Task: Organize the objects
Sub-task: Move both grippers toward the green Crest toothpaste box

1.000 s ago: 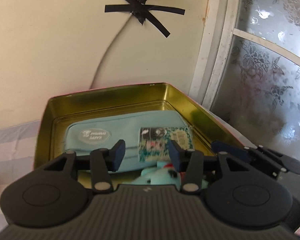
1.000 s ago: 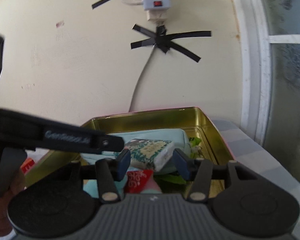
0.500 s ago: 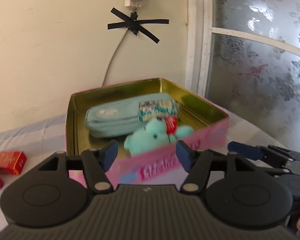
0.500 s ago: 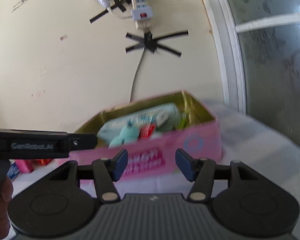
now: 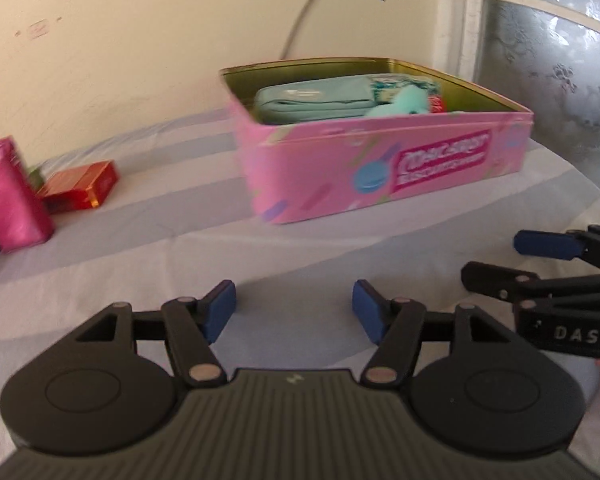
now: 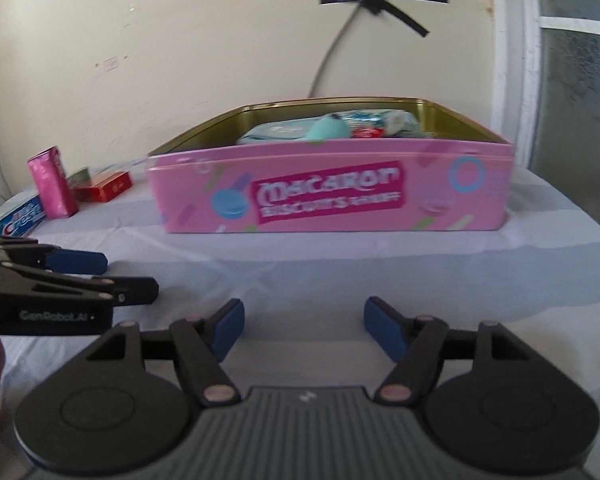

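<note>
A pink "Macaron" tin (image 5: 380, 168) (image 6: 332, 196) stands open at the back of the cloth-covered table. It holds a light blue pencil case (image 5: 312, 102) (image 6: 276, 132), a teal plush toy (image 5: 400, 104) (image 6: 328, 128), a patterned packet (image 6: 364, 117) and a small red item (image 6: 366, 133). My left gripper (image 5: 294, 312) is open and empty, low over the cloth in front of the tin. My right gripper (image 6: 304, 328) is open and empty too, to the right of the left one.
At the left stand a magenta carton (image 5: 10, 196) (image 6: 52, 184), a red box (image 5: 80, 186) (image 6: 106, 188) and a toothpaste box (image 6: 18, 220). A wall with a taped cable is behind; a frosted window (image 5: 560, 60) is at right.
Both grippers have pulled back from over the tin and dropped low over the cloth. The tin now stands farther ahead, its pink front in full view.
</note>
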Available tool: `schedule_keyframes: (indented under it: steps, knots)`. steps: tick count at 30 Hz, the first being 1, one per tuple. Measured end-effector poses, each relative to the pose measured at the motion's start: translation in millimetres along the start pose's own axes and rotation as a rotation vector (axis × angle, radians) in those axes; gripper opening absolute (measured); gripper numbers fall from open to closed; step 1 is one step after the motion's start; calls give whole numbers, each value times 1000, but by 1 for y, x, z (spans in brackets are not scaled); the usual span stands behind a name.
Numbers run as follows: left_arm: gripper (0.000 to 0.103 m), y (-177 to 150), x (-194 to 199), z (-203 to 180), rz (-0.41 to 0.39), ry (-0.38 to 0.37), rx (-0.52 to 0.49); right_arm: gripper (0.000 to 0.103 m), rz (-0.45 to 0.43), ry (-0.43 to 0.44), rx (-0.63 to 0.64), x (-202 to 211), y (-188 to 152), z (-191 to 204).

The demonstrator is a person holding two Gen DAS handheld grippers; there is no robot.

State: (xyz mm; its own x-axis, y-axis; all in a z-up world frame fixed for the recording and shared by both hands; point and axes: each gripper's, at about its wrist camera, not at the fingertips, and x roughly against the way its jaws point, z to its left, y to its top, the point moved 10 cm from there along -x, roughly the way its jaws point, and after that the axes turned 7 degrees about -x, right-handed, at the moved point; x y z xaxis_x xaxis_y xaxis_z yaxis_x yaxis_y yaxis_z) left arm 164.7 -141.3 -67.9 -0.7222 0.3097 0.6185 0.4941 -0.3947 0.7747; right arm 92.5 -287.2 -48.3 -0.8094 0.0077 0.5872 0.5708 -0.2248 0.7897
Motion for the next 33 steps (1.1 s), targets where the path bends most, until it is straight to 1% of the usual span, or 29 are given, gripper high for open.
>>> schedule_keyframes:
  steps: [1, 3, 8, 13, 15, 19, 21, 22, 23, 28, 33]
  knots:
    - [72, -2, 1, 5, -4, 17, -1, 70, 2, 5, 9, -1, -1, 6]
    - [72, -5, 2, 14, -15, 42, -3, 71, 10, 17, 34, -3, -4, 21]
    - [73, -13, 7, 36, -23, 58, 33, 70, 29, 76, 82, -11, -9, 57]
    - [74, -21, 13, 62, -20, 102, 43, 71, 45, 118, 139, -16, -14, 95]
    - [78, -26, 16, 76, -17, 125, 55, 71, 50, 133, 161, -18, -16, 109]
    - [79, -35, 22, 106, -11, 152, 85, 71, 58, 169, 185, -24, -17, 134]
    - [80, -39, 25, 120, -10, 169, 84, 71, 65, 192, 193, -28, -17, 148]
    - [83, -41, 26, 127, -8, 178, 81, 71, 71, 207, 196, -30, -17, 155]
    - [84, -43, 28, 135, -4, 189, 79, 71, 77, 222, 202, -33, -17, 163]
    - [85, -58, 40, 174, 6, 249, 73, 71, 103, 287, 240, -45, -18, 207]
    - [88, -74, 53, 210, 16, 291, 108, 71, 113, 347, 267, -53, -22, 250]
